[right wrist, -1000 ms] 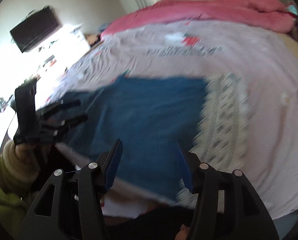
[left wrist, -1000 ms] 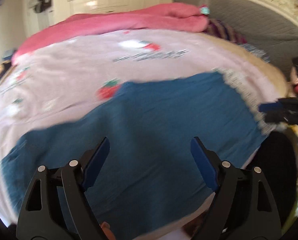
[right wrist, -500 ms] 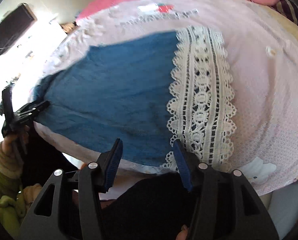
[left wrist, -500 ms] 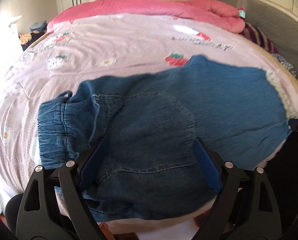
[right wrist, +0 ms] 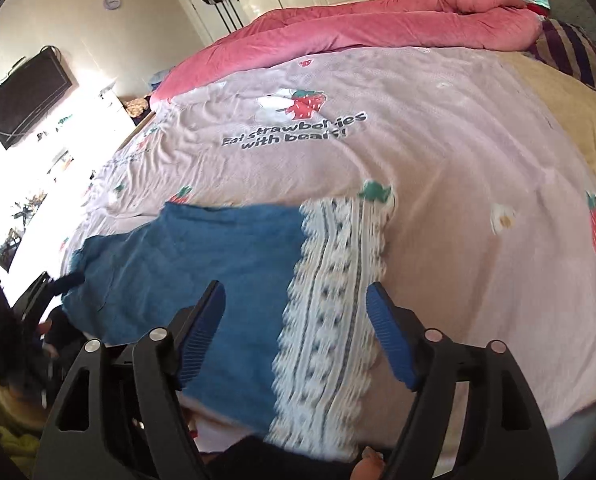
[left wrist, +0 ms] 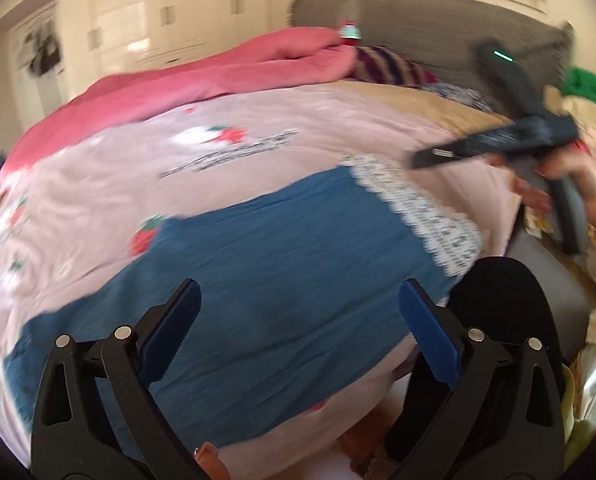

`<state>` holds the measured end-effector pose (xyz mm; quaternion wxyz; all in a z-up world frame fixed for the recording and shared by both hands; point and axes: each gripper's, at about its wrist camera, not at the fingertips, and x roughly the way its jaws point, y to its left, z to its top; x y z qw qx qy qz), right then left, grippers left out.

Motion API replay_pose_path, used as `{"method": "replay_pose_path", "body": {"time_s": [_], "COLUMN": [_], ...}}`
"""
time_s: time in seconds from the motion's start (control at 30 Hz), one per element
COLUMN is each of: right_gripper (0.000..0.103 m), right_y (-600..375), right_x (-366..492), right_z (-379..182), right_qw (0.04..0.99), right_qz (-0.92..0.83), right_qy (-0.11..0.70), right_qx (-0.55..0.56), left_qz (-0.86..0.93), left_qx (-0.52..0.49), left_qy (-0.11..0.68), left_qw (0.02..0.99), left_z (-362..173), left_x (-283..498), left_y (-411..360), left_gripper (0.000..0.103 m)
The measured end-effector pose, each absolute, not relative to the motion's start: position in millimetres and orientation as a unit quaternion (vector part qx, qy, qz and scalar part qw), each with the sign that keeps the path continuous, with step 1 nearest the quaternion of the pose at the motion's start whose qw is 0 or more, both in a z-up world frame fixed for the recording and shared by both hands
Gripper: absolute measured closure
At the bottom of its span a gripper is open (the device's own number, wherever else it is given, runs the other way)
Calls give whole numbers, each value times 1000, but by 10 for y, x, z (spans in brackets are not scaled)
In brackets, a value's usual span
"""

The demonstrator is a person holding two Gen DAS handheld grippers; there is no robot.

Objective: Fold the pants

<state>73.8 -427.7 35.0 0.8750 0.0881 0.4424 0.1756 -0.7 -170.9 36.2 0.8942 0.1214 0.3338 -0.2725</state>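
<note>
Bed [right wrist: 438, 160], pink strawberry sheet. Pants [right wrist: 202, 264]: blue denim w/ white lace hem [right wrist: 338, 300], flat at near edge; soft, light, limp. Take hold at waistband & hem corners. Left claw [left wrist: 300, 322], right claw [right wrist: 296, 314]: just been opening, both released, nothing between.

bed [right wrist: 438, 168]: pink strawberry sheet | on it: denim pants [right wrist: 202, 264], pink quilt [right wrist: 378, 16]

Blurred throughout: pants [left wrist: 282, 280] and their lace hem [left wrist: 418, 216], weave unreadable. Near edge of pants hidden behind left gripper [left wrist: 298, 312]. Right gripper [left wrist: 438, 156] smeared beyond the hem, fingertip gap unreadable there. Bedspread [right wrist: 438, 200] cut off at frame edge.
</note>
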Motion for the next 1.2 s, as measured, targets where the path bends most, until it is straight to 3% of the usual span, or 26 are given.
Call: {"method": "replay_pose_path", "body": {"time_s": [0.27, 0.7, 0.93, 1.1, 1.17, 1.2], "right_gripper": [29, 29, 29, 30, 35, 45], "right_y": [-4382, -4159, -4183, -4141, -4182, -4204], "right_x": [1264, 1476, 1372, 1507, 1538, 1546], "right_z": [138, -80, 42, -175, -216, -213], "right_qw": [863, 844, 851, 834, 831, 829], "right_qz": [168, 210, 227, 225, 227, 228], "right_qy": [467, 487, 465, 497, 498, 499], "right_qx": [92, 86, 93, 82, 101, 108], "left_qz": [-328, -356, -382, -398, -405, -405], "left_qx": [162, 199, 210, 218, 217, 218], "left_qy": [344, 344, 341, 340, 341, 343], "left_qw": [865, 846, 833, 824, 820, 819], "left_z": [83, -173, -238, -276, -294, -301], "left_x": [18, -49, -135, -156, -157, -153], "left_y": [-2451, -2808, -2902, -2996, -3022, -3037], "left_gripper": [9, 10, 25, 36, 37, 37]}}
